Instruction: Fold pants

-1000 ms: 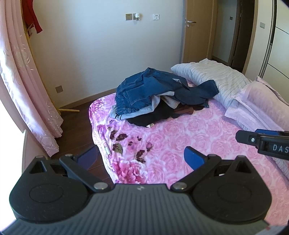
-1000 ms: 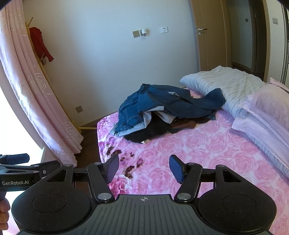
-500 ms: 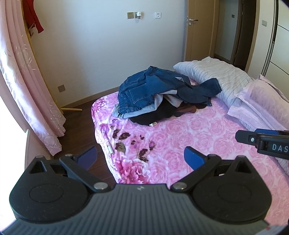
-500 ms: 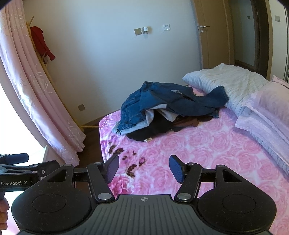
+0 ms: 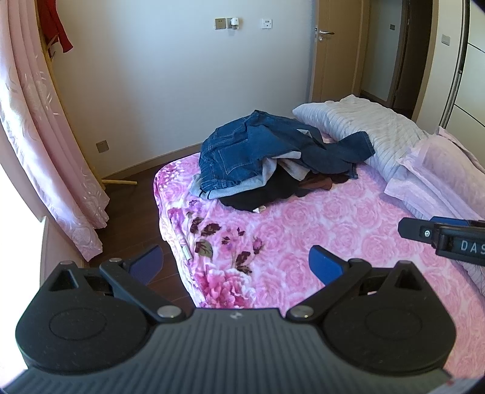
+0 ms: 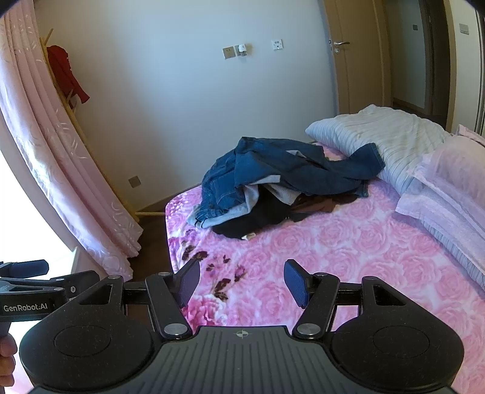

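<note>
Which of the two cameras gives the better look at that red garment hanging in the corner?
The right wrist view: the red garment hangs in full sight beside the pink curtain. In the left wrist view the red garment is cut off by the picture's top edge.

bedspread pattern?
Pink rose print on the bedspread, with darker flowers near the foot corner; clearest in the left wrist view.

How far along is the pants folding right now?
Nothing looks folded yet: the jeans lie crumpled on the clothes pile at the far side of the bed. Nothing is in hand; the left gripper and right gripper are open and short of the pile. Picking, spreading and folding all remain.
</note>
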Available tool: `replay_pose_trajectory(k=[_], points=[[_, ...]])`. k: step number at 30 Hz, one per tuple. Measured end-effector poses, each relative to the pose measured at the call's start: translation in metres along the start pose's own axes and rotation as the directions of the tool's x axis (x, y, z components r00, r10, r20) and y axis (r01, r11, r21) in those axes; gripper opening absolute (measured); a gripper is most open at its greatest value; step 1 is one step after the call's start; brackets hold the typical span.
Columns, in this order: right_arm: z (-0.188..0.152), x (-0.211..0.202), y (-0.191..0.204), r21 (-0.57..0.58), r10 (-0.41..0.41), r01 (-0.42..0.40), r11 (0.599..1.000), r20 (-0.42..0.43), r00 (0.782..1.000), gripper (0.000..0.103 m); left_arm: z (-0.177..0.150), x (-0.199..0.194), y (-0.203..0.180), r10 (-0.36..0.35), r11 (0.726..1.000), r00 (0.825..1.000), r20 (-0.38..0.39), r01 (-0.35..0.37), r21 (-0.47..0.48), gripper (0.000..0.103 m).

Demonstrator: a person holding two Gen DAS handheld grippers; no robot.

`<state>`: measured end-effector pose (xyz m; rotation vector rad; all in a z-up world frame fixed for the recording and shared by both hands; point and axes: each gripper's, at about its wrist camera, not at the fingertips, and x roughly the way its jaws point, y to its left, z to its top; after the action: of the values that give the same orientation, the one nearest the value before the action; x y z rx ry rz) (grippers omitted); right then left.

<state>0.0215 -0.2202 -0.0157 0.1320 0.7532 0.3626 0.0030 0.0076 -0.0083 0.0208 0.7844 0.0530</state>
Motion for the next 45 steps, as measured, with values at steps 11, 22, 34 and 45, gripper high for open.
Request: replay_pose_trajectory(k=[11, 22, 34, 45], points=[[0.011, 0.031, 0.014, -0.008, -0.013, 0.013, 1.0, -0.014, 1.0, 0.059, 0.015, 0.03, 0.024, -0.015, 1.0, 1.0, -0.019, 0.015, -0.011, 0.101], [0.029, 0.124, 0.026, -0.064, -0.061, 0.057, 0.996, -0.064, 0.996, 0.059, 0.052, 0.134, 0.068, -0.061, 0.998, 0.992, -0.109, 0.059, -0.021, 0.101], [0.087, 0.268, 0.051, -0.299, -0.196, 0.199, 0.933, 0.04, 0.98, 0.058, 0.131, 0.286, 0.13, -0.088, 0.996, 0.973, -0.212, 0.09, 0.0, 0.1], [0.096, 0.403, 0.067, -0.636, -0.251, 0.248, 0.73, 0.088, 0.964, 0.058, 0.191, 0.394, 0.15, -0.105, 0.993, 0.968, -0.228, 0.114, 0.025, 0.099]])
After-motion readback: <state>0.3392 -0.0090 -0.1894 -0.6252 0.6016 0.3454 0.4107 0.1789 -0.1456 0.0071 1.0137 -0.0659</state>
